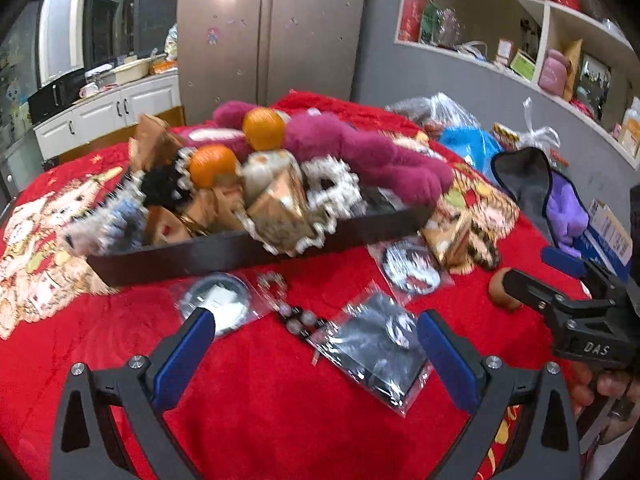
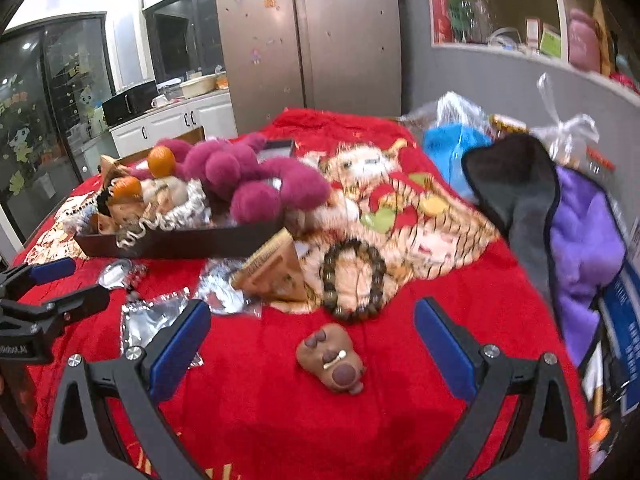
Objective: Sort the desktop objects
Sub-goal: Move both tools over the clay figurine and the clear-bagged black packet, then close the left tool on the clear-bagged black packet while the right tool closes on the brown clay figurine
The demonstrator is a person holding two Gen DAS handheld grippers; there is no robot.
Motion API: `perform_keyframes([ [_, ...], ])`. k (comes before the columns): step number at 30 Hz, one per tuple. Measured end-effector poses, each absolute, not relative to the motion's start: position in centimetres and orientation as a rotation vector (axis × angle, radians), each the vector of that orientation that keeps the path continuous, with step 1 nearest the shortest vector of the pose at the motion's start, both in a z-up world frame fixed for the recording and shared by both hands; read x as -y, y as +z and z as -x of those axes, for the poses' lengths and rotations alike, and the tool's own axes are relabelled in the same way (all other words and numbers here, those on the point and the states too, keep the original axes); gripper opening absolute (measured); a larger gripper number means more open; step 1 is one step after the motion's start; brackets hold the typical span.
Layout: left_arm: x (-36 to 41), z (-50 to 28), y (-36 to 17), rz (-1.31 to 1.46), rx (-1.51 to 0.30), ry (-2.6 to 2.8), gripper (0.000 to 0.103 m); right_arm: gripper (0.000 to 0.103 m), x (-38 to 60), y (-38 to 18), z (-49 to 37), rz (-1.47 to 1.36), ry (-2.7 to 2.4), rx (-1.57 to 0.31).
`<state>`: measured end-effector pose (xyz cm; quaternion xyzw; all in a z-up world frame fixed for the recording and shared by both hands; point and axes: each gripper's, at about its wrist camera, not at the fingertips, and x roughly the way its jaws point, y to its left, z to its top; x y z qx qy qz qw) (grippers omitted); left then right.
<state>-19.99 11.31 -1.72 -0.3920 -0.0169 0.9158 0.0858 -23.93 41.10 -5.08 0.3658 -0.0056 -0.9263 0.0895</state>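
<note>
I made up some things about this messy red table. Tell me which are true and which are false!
1. Two oranges sit in the dark tray. True.
2. The right tongs are pinching the brown toy. False: they are open, and the toy lies on the red cloth between the fingers.
3. The left tongs are open. True.
4. The bead bracelet is inside the tray. False: it lies on the cloth, outside it.
5. The pink plush lies on the floor. False: it rests on the tray pile.
</note>
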Motion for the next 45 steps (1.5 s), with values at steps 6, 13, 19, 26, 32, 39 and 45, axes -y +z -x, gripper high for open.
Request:
perform_keyframes([
  [6, -12.9, 20.3, -3.5, 1.231, -0.012, 2.683, 0.103, 0.102, -40.3, -5.9, 23.9, -1.112, -2.769, -0.062],
  [13, -13.6, 20.8, -5.4, 1.3, -0.044, 2.648, 0.103, 0.102, -40.6, -6.7, 24.3, -1.173, -2.772, -0.049],
  [19, -13.5, 20.8, -6.0, 1.316, -0.032, 2.636, 0.103, 0.101, -40.9, -7.0, 24.6, -1.203, -2.773, -0.03],
  [26, -13.7, 20.8, -6.1, 1.318, -0.039, 2.638, 0.103, 0.083, -41.4, -8.4, 25.7, -1.337, -2.734, 0.028],
  [32, -13.7, 20.7, -6.1, 1.318, -0.039, 2.638, 0.103, 0.066, -41.4, -8.5, 25.8, -1.348, -2.756, 0.011],
  [39, -14.0, 20.8, -6.0, 1.317, -0.046, 2.643, 0.103, 0.049, -41.1, -8.4, 25.7, -1.322, -2.746, -0.008],
  [45, -13.9, 20.4, -5.6, 1.279, -0.015, 2.642, 0.085, 0.041, -40.4, -8.2, 25.3, -1.304, -2.749, -0.05],
])
